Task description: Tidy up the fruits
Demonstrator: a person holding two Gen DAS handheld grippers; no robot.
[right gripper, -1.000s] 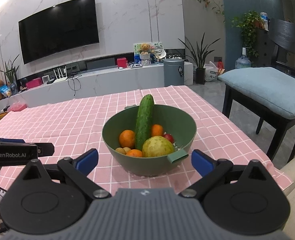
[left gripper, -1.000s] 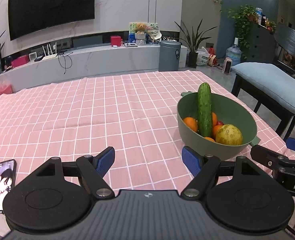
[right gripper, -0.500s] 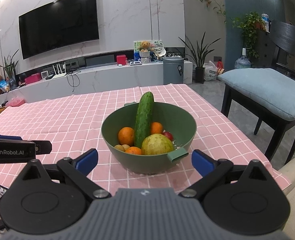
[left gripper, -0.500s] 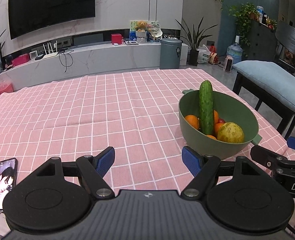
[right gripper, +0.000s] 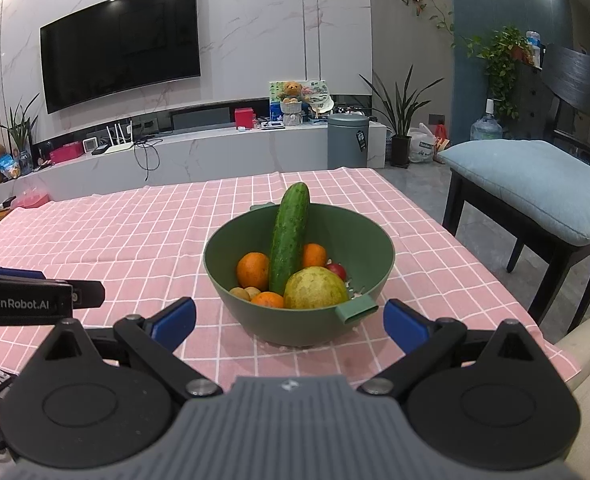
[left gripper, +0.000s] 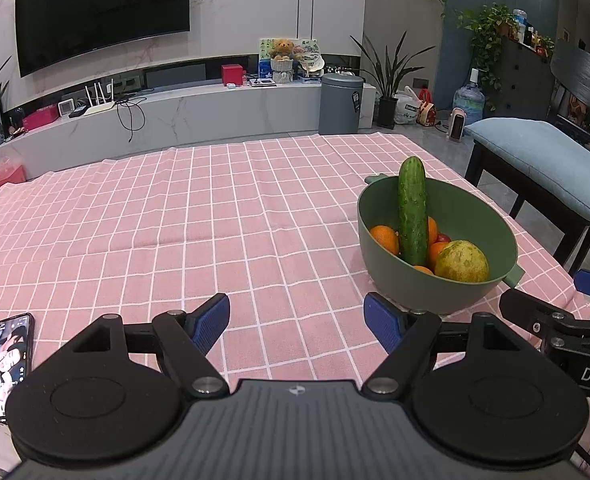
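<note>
A green bowl (right gripper: 231, 308) stands on the pink checked tablecloth near the table's right edge. Inside it a cucumber (right gripper: 289, 244) leans upright among oranges (right gripper: 253, 270), a large yellow-green fruit (right gripper: 315, 288), small kiwis (right gripper: 245, 293) and a red fruit (right gripper: 337, 270). My right gripper (right gripper: 289, 322) is open just in front of the bowl, holding nothing. In the left wrist view the bowl (left gripper: 455, 292) with its cucumber (left gripper: 412, 212) sits to the right of my open, empty left gripper (left gripper: 297, 318).
A phone (left gripper: 10, 354) lies on the tablecloth (left gripper: 215, 216) at the near left. A cushioned stool (right gripper: 535, 184) stands right of the table. Behind the table are a TV cabinet, a grey bin (right gripper: 347, 140) and plants. The other gripper's arm (left gripper: 555, 328) shows at the right.
Both grippers have drawn back and risen slightly, so the bowl looks a bit farther off. Nothing was picked up or let go.
</note>
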